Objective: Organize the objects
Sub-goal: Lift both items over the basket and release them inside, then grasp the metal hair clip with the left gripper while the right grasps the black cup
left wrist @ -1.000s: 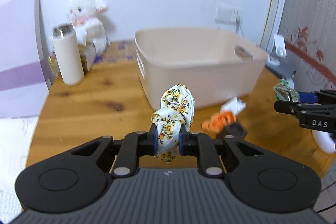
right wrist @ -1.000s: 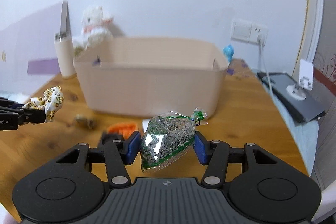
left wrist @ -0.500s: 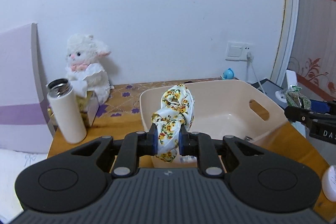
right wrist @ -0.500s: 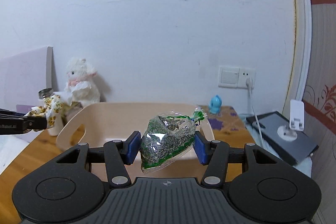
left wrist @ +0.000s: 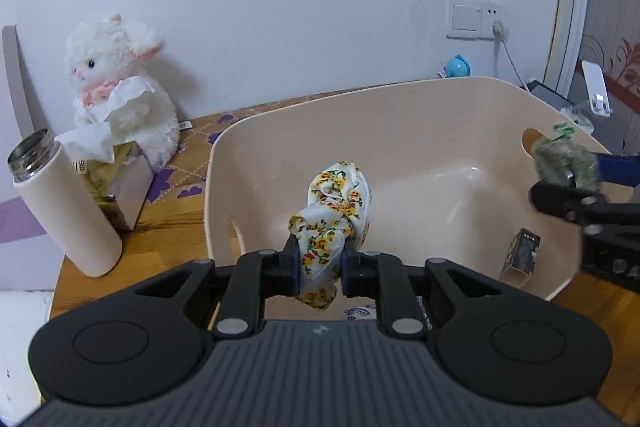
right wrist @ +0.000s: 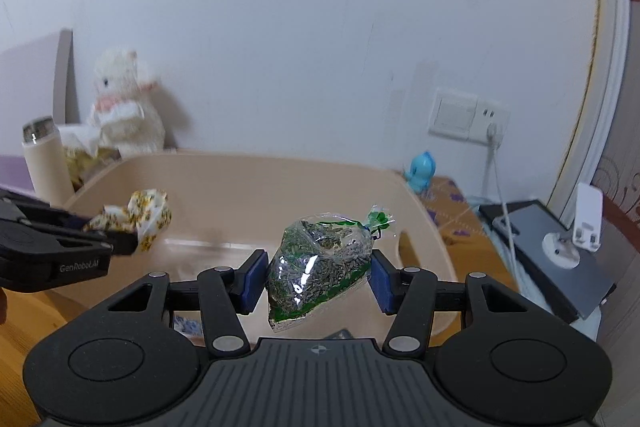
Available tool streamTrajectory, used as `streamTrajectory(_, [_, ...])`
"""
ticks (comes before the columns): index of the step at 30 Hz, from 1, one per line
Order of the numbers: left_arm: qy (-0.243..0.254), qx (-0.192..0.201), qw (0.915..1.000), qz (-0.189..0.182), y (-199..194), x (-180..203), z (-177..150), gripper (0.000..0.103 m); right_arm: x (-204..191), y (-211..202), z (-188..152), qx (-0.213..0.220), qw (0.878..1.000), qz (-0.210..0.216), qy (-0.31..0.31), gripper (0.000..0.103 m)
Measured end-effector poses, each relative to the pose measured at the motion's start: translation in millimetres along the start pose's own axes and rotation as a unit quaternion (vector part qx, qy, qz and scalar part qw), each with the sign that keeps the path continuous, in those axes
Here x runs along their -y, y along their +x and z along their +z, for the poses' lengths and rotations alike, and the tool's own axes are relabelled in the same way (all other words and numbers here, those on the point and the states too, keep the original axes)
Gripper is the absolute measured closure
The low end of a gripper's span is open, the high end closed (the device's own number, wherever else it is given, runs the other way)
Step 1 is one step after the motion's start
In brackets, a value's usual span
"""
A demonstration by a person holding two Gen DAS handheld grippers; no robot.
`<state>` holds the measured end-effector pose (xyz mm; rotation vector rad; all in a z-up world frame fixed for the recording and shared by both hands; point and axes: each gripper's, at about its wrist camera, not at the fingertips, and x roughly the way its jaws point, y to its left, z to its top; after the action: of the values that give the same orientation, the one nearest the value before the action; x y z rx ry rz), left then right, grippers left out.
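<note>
Two grippers above one beige bin (left wrist: 400, 131): left gripper (left wrist: 319, 269) clamped on floral cloth (left wrist: 332, 215), right gripper (right wrist: 316, 281) clamped on seed bag (right wrist: 320, 259). One small box (left wrist: 520, 258) visible inside bin, left view only.

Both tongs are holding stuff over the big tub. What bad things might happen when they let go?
1. The left tongs hold the flowery cloth near the beige tub's front wall; dropped early, it might drape over the rim.
2. The right tongs hold the clear bag of dried bits, which could land on the small dark box lying inside.
3. Both tongs are close together over the tub and might bump.
</note>
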<state>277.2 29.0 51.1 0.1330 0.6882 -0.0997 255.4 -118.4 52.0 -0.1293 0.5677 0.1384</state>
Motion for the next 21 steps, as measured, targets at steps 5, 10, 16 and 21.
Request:
streamTrajectory(5, [-0.013,0.01,0.9997,-0.017,-14,-4,-2,0.045,6,-8,-5,0.005,1.0,0.001,0.02,0.035])
streamTrajectory(10, [-0.009,0.034,0.9991,-0.026,-48,-9,-6,0.032,9,-41,-13,0.034,0.999,0.005,0.029,0.011])
streamTrajectory(16, [-0.008,0.043,0.999,-0.012,-85,-17,-21,0.019,9,-82,-35,0.045,0.998,0.013,0.041,0.0])
streamTrajectory(21, [-0.023,0.023,0.9992,-0.022,-100,-29,-44,0.015,0,-103,-57,0.029,0.999,0.025,0.034,0.0])
